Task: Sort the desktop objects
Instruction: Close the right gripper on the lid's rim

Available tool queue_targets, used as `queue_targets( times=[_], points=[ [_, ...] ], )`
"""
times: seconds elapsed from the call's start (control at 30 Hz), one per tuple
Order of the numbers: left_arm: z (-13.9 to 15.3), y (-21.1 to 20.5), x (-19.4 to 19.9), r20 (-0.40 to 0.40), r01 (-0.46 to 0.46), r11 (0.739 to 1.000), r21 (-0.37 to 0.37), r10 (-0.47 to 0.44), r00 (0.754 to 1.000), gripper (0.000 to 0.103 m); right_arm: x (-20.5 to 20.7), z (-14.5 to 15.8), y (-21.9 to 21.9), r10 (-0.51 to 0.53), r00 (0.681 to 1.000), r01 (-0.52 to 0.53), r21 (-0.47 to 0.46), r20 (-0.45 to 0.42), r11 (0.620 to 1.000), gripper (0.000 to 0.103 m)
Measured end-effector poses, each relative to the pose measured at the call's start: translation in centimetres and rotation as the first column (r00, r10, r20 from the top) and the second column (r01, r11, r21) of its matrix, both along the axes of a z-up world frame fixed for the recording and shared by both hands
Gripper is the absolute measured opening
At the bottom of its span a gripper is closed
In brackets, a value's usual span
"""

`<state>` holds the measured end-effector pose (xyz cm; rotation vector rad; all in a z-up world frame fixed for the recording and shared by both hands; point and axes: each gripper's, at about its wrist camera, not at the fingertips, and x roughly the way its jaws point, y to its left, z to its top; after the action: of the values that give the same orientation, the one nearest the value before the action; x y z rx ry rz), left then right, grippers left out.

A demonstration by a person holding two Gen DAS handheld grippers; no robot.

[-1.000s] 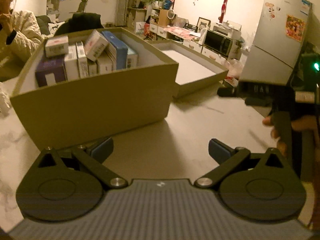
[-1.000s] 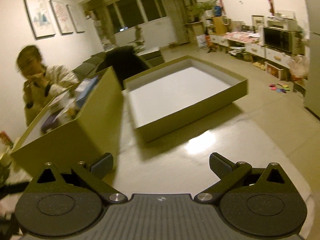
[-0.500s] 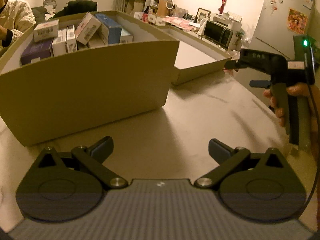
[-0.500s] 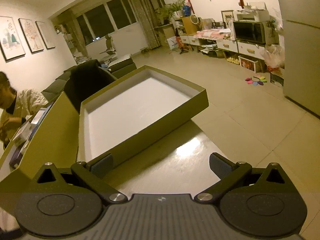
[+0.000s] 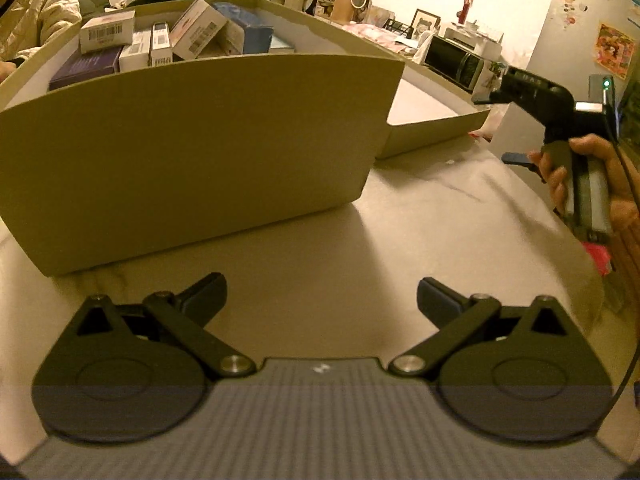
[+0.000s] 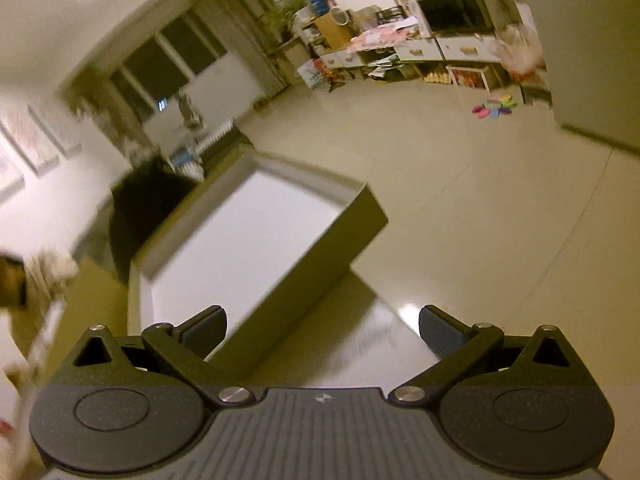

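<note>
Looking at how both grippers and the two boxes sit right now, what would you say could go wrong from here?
1. The shallow empty box sits with a corner near the table edge; a nudge from the right gripper, whose view is motion-blurred, might push it off.
2. The small cartons are piled loosely in the tall box, some tilted; pulling one out may topple its neighbours.
3. The left gripper, open and empty, faces the box's wall and could shove the box.

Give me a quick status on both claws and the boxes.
Left claw open, empty. Right claw open, empty. Deep box holds small cartons; shallow box bare. Nothing blocking.
</note>
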<state>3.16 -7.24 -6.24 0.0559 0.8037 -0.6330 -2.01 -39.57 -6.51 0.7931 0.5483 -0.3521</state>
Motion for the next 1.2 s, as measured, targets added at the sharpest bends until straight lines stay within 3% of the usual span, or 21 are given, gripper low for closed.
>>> queue_targets(
  times=[0.13,0.47,0.63,1.0,1.2],
  points=[
    [-0.1,0.1,0.0,-0.005,-0.007,1.000,-0.003,0.007,1.000,0.103,0.7,-0.9,-2.2,-0.027,0.999,0.023,0.106,0.035,0.994,0.103],
    [-0.4,0.0,0.3,-0.022,-0.029,1.000,-0.001,0.029,0.999,0.103,2.2,-2.3,-5.3,-0.081,0.994,0.062,0.242,0.073,0.968,0.101],
    [-0.6,-0.1,0.2,-0.030,-0.043,0.999,0.000,0.043,0.999,0.103,2.6,-3.6,-6.9,-0.116,0.988,0.073,0.365,0.098,0.928,0.095],
    [-0.5,-0.5,0.1,-0.029,-0.067,0.998,0.003,0.067,0.997,0.103,2.4,-5.1,-8.3,-0.161,0.982,0.096,0.473,0.097,0.876,0.066],
    [-0.4,-0.6,-0.2,-0.035,-0.072,0.997,-0.004,0.071,0.997,0.103,2.5,-5.4,-8.3,-0.144,0.986,0.087,0.483,0.082,0.871,0.047]
  ],
)
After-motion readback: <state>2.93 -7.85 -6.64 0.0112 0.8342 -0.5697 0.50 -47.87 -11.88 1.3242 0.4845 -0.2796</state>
